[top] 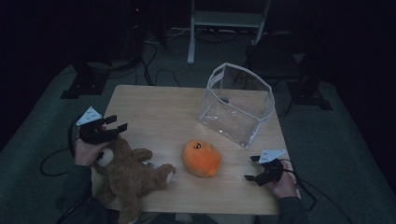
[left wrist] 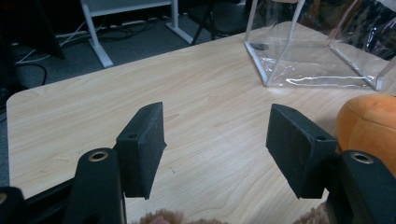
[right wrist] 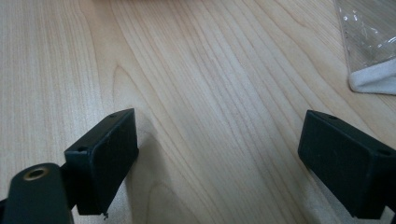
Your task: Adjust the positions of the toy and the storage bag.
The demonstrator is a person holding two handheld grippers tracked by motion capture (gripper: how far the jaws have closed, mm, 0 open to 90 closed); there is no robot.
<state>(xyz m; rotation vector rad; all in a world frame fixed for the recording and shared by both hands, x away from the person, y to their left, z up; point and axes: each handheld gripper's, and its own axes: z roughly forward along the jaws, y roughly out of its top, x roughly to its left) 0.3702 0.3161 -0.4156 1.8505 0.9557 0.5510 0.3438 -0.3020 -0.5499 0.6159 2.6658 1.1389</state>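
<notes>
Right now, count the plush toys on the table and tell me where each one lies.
2. A brown teddy bear lies at the near left corner beside the left gripper; an orange plush toy sits mid-table, nearer the front edge. None seem hidden.

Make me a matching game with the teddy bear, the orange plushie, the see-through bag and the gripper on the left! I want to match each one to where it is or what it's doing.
Things:
1. brown teddy bear
2. orange plush toy
3. clear bag
4. left gripper

Places or states:
A. stands upright at the far right of the table
B. jaws apart, nothing between them, above the bear's head
C. lies at the near left corner of the table
D. sits near the middle of the table, between the two grippers

Pairs: 1-C, 2-D, 3-A, 4-B
</notes>
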